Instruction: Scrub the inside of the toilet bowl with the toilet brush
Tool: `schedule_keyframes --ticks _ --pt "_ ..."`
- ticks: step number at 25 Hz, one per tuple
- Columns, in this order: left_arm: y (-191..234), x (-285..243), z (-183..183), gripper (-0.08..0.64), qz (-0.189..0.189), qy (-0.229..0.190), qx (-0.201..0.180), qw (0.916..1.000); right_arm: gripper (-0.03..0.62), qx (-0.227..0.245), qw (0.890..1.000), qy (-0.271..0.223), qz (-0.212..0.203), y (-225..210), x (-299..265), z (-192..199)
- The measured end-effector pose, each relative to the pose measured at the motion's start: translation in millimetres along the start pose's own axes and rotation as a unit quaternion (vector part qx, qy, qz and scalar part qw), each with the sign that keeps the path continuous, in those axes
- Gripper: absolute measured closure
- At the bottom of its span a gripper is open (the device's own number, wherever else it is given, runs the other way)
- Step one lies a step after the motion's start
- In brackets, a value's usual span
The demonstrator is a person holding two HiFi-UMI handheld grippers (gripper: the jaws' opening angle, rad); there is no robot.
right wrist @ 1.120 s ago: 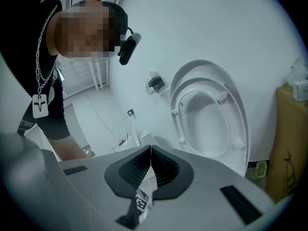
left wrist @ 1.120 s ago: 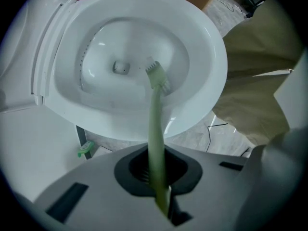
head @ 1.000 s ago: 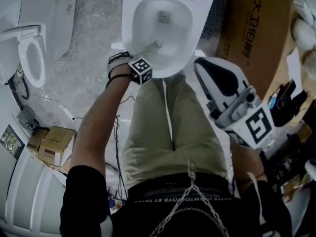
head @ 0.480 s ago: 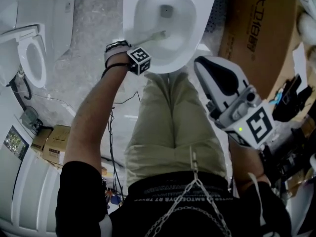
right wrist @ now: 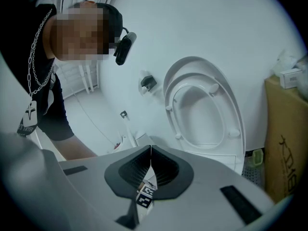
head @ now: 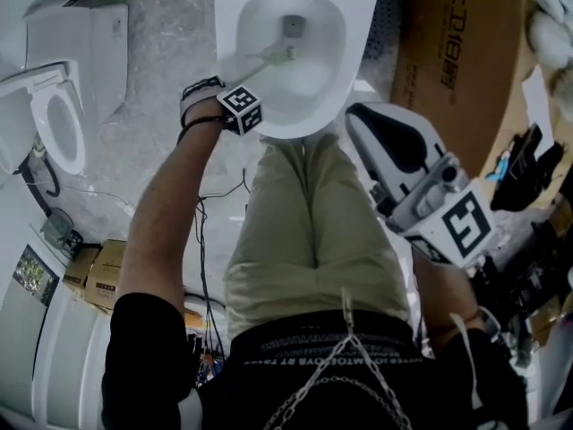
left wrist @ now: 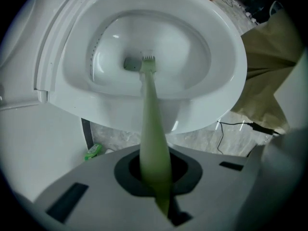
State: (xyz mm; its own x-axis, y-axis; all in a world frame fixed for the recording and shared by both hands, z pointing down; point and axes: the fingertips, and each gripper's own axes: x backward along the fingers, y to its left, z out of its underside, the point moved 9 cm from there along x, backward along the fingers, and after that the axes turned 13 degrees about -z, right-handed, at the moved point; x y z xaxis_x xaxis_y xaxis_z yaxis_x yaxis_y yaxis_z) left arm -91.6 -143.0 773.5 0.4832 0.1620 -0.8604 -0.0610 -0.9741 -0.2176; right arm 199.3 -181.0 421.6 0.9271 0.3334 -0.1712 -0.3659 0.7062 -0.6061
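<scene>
**Toilet brush, in use at the bowl**

Left gripper (left wrist: 155, 179) — jaws clamped on the thick end of the toilet brush (left wrist: 147, 100). The brush has a smooth, pale-green tapered handle, so its small bristled head is carried down beside the drain opening (left wrist: 131, 64) at the bottom of the toilet bowl (left wrist: 219, 57), which is glossy white, oval and ceramic. Right gripper (right wrist: 148, 170) — ribbed pads closed together with nothing between, and held aside, presumably kept clear of the scrubbing. A cardboard box (head: 466, 52) is noted beside the bowl.
</scene>
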Motion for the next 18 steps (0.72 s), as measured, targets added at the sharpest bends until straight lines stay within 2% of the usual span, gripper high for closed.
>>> schedule_keyframes --ticks 4,8,10,14,18 --pt "1.4 4.6 -0.5 0.558 0.019 -0.06 0.046 0.997 0.583 -0.005 1.0 0.001 0.003 -1.9 -2.2 2.5" --pt "-0.3 6.6 10.4 0.558 0.031 -0.118 0.091 0.9885 0.583 -0.009 1.0 0.003 -0.001 -0.9 -11.1 5.7" --pt "-4.6 8.8 17.9 0.558 0.043 -0.134 0.117 0.9832 0.583 -0.01 1.0 0.005 -0.005 0.2 -14.2 6.8" --pt "-12.1 15.0 29.1 0.558 0.071 -0.131 0.185 0.9713 0.583 -0.013 1.0 0.01 -0.007 0.7 -19.2 7.6" --pt "-9.2 21.2 30.5 0.558 0.071 -0.108 0.248 0.9602 0.583 0.006 1.0 0.009 -0.014 -0.4 -24.2 8.6"
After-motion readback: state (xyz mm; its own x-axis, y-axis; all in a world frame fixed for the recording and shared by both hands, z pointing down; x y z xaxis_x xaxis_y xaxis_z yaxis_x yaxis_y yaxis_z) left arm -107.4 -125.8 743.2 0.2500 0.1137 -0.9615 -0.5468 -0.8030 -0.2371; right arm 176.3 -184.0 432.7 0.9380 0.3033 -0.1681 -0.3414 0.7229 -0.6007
